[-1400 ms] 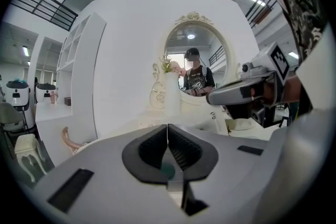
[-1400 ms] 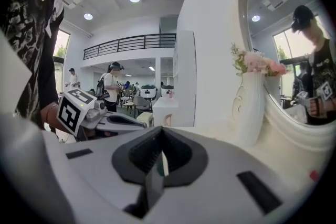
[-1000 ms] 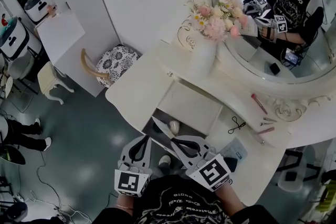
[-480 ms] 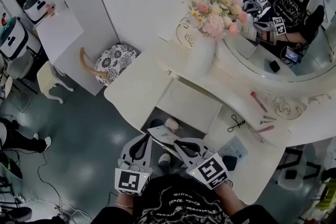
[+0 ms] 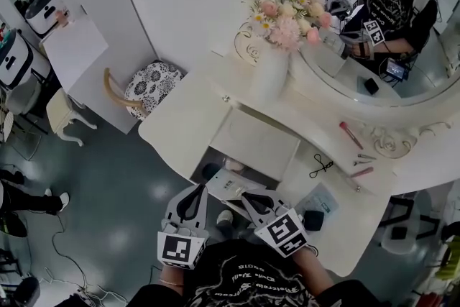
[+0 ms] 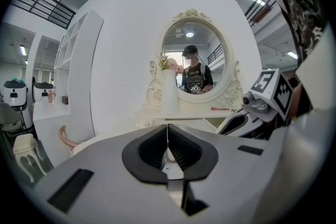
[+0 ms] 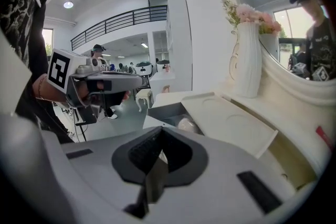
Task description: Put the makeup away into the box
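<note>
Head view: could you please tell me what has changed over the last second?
The right gripper has sunk and tipped down toward the open drawer, jaws shut, nothing taken or released. The left gripper, jaws shut, the vase and the eyelash curler stayed where they were.

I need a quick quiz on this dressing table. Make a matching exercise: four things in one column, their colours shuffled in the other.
Things:
1. vase
2. flowers
3. curler
4. chair back

Colours:
A. black
B. tan
C. white
D. mostly pink

Pairs: 1-C, 2-D, 3-A, 4-B
</note>
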Demonstrator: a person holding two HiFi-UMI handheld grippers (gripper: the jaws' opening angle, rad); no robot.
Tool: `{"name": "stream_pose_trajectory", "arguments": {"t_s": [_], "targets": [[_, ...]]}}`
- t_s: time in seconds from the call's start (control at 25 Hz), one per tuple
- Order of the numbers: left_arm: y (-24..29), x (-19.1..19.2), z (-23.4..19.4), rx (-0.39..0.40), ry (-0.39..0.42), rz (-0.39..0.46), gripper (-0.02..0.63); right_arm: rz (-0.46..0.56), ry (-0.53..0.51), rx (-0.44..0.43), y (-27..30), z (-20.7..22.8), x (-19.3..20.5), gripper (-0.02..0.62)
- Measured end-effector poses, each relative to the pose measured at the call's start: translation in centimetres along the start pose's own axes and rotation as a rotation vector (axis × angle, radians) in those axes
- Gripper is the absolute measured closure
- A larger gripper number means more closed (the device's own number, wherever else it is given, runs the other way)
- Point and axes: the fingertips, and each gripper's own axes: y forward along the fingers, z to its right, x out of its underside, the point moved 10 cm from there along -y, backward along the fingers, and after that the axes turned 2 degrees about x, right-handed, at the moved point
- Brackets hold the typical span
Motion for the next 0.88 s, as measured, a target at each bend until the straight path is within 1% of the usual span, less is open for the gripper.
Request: {"name": "stream_pose_trajectory", "arguments": {"t_s": [0.24, 0.4, 0.6, 0.88], "targets": [[0.1, 0.2, -0.3, 0.010, -0.007, -0.004, 0.589, -0.035, -0.002, 0.038, 0.4, 0.0, 0.3, 0.588], [0.0, 0.3, -0.6, 0.016, -0.007, -0.004, 0.589, -0.044, 0.009, 0.041, 0.5, 0.0, 0.5, 0.586], [0.2, 0.3, -0.9, 0.024, -0.006, -0.006, 0.589, -0.091, 0.034, 0.057, 0.9, 0.2, 0.9, 0.586], [0.4, 0.4, -1.2, 0.031, -0.007, -0.006, 0.589, -0.144, 0.031, 0.064, 1.4, 0.0, 1.3, 0.586]]}}
